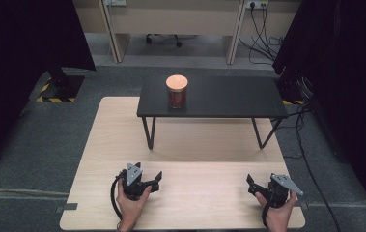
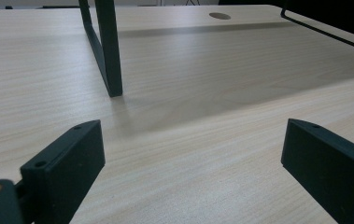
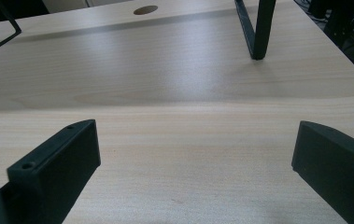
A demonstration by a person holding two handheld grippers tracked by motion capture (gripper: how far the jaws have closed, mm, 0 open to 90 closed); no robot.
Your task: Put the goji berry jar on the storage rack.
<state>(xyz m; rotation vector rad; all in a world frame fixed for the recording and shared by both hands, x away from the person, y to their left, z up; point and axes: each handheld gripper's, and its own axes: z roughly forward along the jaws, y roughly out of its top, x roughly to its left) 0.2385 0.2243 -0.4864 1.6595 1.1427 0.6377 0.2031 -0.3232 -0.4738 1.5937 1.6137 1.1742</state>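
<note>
A glass jar (image 1: 176,91) with a round tan lid and dark reddish contents stands on the left part of a low black shelf (image 1: 229,96). The shelf rests on the far half of a light wooden table (image 1: 195,154). My left gripper (image 1: 141,174) sits near the table's front edge at the left, held by a hand. Its jaws are wide apart over bare wood (image 2: 191,154). My right gripper (image 1: 267,181) is at the front right, also open with nothing between its jaws (image 3: 195,154). Both are well short of the jar.
The shelf's thin black legs stand ahead of each gripper (image 2: 109,51) (image 3: 258,28). A round cable hole (image 2: 220,16) lies in the table beneath the shelf. Dark curtains flank both sides, cables (image 1: 306,145) trail on the floor at right, and desks stand at the back.
</note>
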